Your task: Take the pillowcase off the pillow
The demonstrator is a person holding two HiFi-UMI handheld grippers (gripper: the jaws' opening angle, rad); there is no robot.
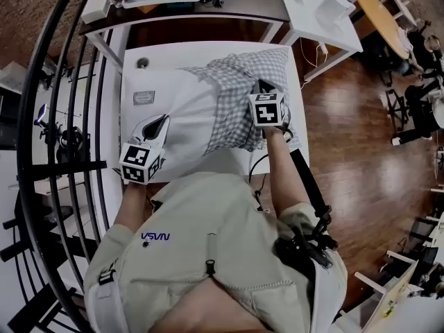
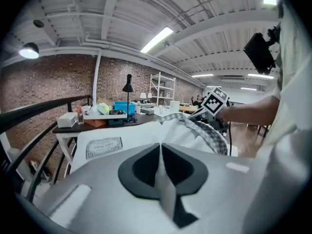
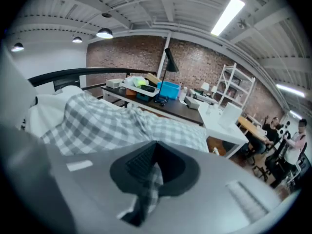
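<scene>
A white pillow (image 1: pixel 184 113) lies on the white table (image 1: pixel 133 64), its right part still inside a grey-and-white checked pillowcase (image 1: pixel 239 92) that is bunched up there. My left gripper (image 1: pixel 158 125) is at the pillow's near left end, shut on a fold of the white pillow fabric (image 2: pixel 165 184); the left gripper (image 2: pixel 160 147) has its jaws pressed together on it. My right gripper (image 1: pixel 263 87) is on the pillowcase's right side, shut on a pinch of checked cloth (image 3: pixel 151 184), which hangs down from between the right gripper (image 3: pixel 155 147) jaws. The pillowcase (image 3: pixel 107 123) spreads beyond them.
A black railing (image 1: pixel 62 116) runs along the table's left side. Behind stand a dark desk (image 1: pixel 232 5) with trays and a black lamp (image 2: pixel 127 84), and a white side table (image 1: pixel 326 16). A printed label (image 1: pixel 143 97) lies on the table's left. Wooden floor is at the right.
</scene>
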